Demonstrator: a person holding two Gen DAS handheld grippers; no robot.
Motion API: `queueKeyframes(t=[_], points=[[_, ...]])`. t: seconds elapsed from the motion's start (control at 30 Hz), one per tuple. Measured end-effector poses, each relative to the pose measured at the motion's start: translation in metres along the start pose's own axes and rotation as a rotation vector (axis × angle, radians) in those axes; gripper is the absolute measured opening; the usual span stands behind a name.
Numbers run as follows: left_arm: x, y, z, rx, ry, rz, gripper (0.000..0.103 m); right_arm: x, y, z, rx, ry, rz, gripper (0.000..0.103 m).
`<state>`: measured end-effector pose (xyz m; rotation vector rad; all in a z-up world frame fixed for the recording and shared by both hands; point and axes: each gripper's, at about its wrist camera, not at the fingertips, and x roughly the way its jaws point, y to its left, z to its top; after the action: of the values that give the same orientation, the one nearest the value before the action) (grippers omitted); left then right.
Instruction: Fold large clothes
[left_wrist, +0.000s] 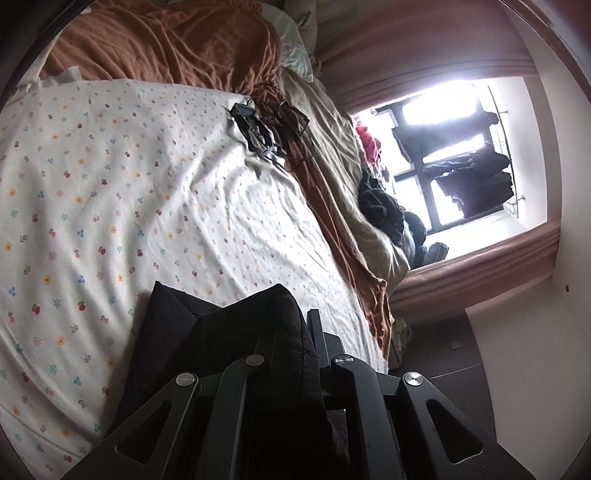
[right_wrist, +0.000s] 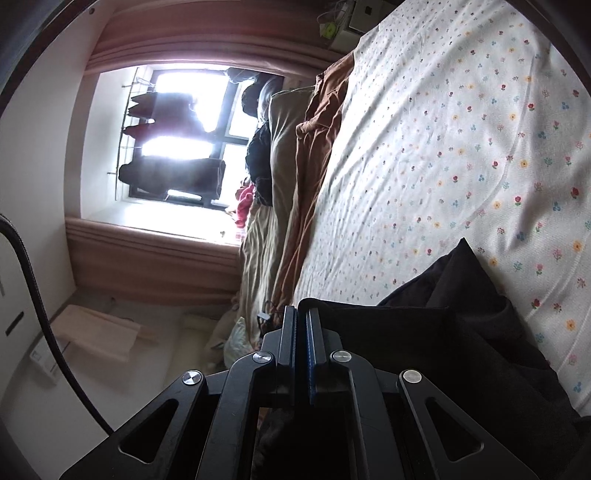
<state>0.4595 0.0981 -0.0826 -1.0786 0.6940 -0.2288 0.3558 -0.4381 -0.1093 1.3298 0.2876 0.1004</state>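
We see the flowered bedsheet (left_wrist: 110, 177) spread wide. Our black garment (right_wrist: 461, 332) stretches across it between us, drooping onto the sheet. The left gripper (left_wrist: 308, 325) and right gripper (right_wrist: 301, 321) each clamp an edge.

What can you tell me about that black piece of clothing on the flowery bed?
The black garment is a soft, matte, thick-looking fabric, bunched rather than flat, with a stitched seam showing along one edge. In the left wrist view it drapes over the left gripper, whose jaws are shut on a fold. In the right wrist view the same cloth lies in folds beside the right gripper, also shut, apparently on its edge. Its lower part rests on the floral sheet. Which kind of garment it is cannot be told.
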Motion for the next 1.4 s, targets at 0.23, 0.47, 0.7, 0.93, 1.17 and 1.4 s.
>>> queueKeyframes(t=[0.23, 0.47, 0.7, 0.93, 1.17, 1.4], points=[[0.025, -0.012, 0.015, 0.037, 0.007, 0.011, 0.073, -0.003, 0.01, 0.009, -0.066, -0.081, -0.074, 0.053], [0.011, -0.001, 0.012, 0.071, -0.024, 0.065, 0.08, -0.001, -0.001, 0.01, -0.117, -0.04, -0.26, 0.054], [0.001, 0.032, -0.004, 0.155, 0.011, 0.247, 0.079, 0.011, -0.01, 0.012, -0.245, 0.065, -0.45, 0.054], [0.002, 0.053, -0.03, 0.237, 0.068, 0.367, 0.066, 0.034, -0.012, 0.001, -0.365, 0.179, -0.536, 0.054], [0.02, 0.07, -0.047, 0.277, 0.154, 0.463, 0.03, 0.044, -0.016, -0.005, -0.424, 0.212, -0.556, 0.043], [0.017, 0.06, -0.051, 0.314, 0.133, 0.489, 0.013, 0.035, -0.015, -0.007, -0.439, 0.188, -0.521, 0.004]])
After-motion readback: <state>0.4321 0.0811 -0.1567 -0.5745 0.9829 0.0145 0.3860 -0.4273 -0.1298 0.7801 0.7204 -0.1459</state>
